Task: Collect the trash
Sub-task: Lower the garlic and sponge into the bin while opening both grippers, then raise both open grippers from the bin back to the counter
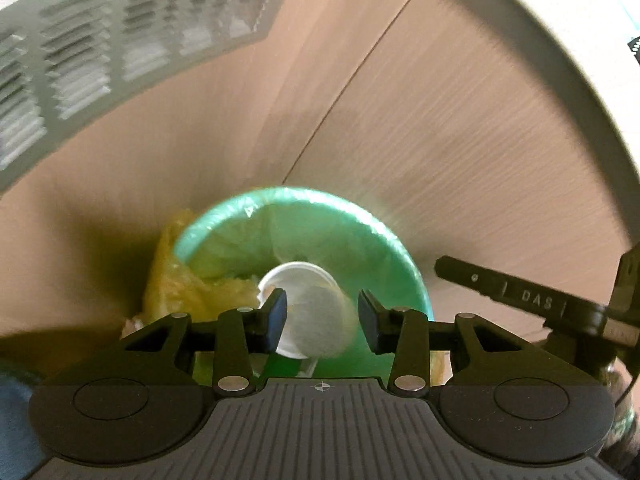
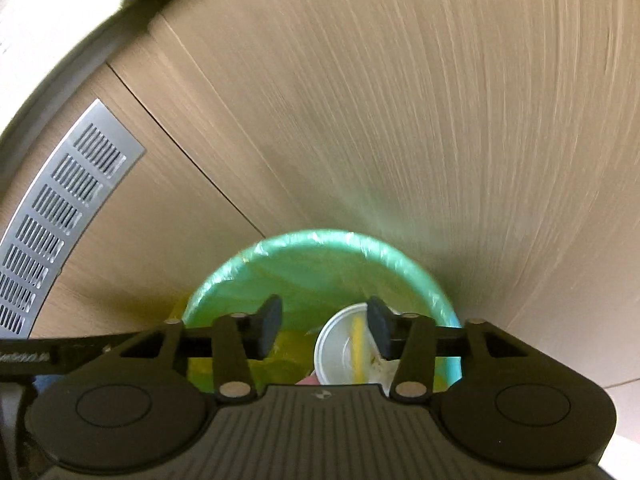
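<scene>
Left wrist: open jaws, white cup [image 1: 308,312] loose between them above green-lined bin [image 1: 384,240]. Right wrist alone: yellow straw [image 2: 357,350] inside cup; jaws parted, gripping nothing.

both wrist views steeply down, sharing green-lined bin [image 1: 304,216]

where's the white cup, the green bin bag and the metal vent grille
white cup [image 2: 340,354]: right wrist view, on its inner wall.
green bin bag [image 2: 312,246]: right wrist view, on its far rim.
metal vent grille [image 2: 68,200]: right wrist view, on its slotted face.
</scene>
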A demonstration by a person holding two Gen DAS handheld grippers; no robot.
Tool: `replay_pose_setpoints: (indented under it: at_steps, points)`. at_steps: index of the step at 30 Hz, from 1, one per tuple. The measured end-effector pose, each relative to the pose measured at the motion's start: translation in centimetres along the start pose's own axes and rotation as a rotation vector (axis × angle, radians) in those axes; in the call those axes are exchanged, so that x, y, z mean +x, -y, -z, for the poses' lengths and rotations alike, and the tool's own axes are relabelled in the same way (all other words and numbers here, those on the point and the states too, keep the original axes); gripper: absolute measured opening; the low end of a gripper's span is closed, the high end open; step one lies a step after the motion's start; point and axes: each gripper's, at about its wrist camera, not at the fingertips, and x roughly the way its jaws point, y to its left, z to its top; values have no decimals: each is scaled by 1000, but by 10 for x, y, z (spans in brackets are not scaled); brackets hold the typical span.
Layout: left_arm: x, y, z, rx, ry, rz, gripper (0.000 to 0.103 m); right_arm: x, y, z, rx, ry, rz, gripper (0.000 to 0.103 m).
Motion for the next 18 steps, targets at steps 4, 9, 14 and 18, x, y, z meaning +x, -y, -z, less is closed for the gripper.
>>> replay_pose_setpoints:
  at_steps: [4,9,14,18]
  points:
    - [-18,2,9,45,47,23,44,-16,-11,-2,-35,18,73,51]
    - [-61,17,8,115,153,82,44,-46,-41,-5,-152,60,140,55]
    - [-135,29,-4,172,298,113,44,-87,-96,-25,-306,167,132,63]
    - [-198,32,-20,241,427,58,44,-119,-155,-48,-427,306,127,79]
